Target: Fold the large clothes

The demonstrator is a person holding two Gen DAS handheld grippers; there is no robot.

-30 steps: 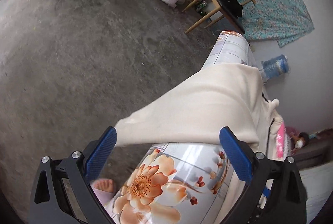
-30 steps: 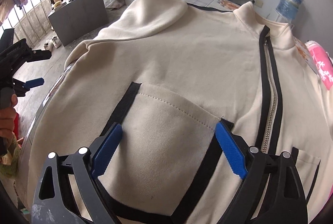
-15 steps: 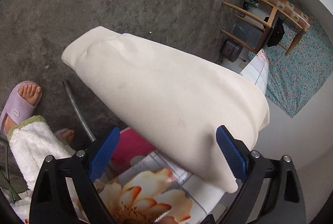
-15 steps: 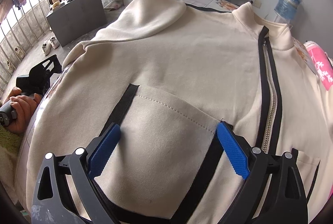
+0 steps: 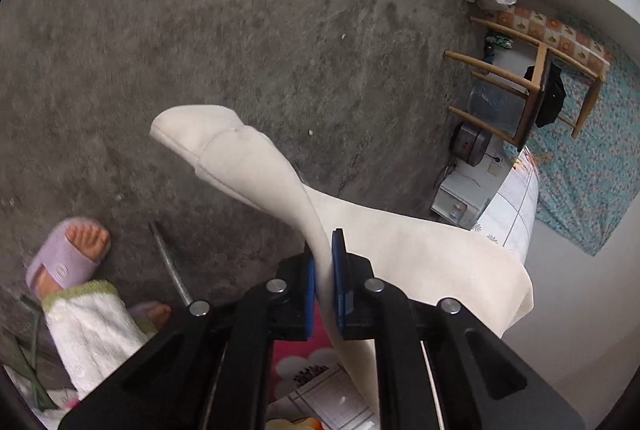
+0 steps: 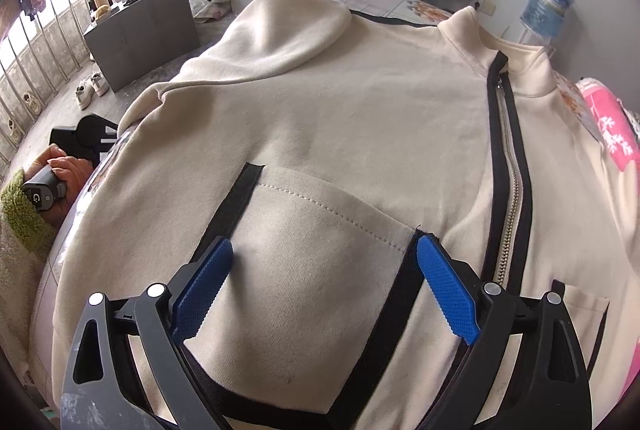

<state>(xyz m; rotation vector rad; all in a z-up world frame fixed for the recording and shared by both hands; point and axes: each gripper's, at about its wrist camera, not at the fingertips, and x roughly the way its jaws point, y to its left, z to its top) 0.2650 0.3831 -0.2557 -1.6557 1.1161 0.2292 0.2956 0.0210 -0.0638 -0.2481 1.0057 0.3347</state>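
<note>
A cream zip jacket [image 6: 360, 118] with black trim lies front-up on a floral-covered table. Its left sleeve [image 5: 256, 174] hangs off the table's edge over the floor. My left gripper [image 5: 323, 270] is shut on that sleeve partway along it, with the cuff [image 5: 188, 126] sticking out beyond the blue pads. My right gripper [image 6: 324, 254] is open, its blue fingers [image 6: 448, 286] resting on the jacket to either side of the left chest pocket [image 6: 304, 262]. The black zip [image 6: 512, 170] runs to the right of it.
Grey concrete floor [image 5: 200, 10] lies below the sleeve, with my sandalled foot [image 5: 68, 254] at the left. A wooden chair [image 5: 528, 98] and small appliances stand by the far wall. A grey cabinet [image 6: 140, 30], shoes and a railing are at the left of the table.
My left gripper has closed on the hanging sleeve, which was loose between open jaws before. The right gripper has hardly moved on the pocket.
</note>
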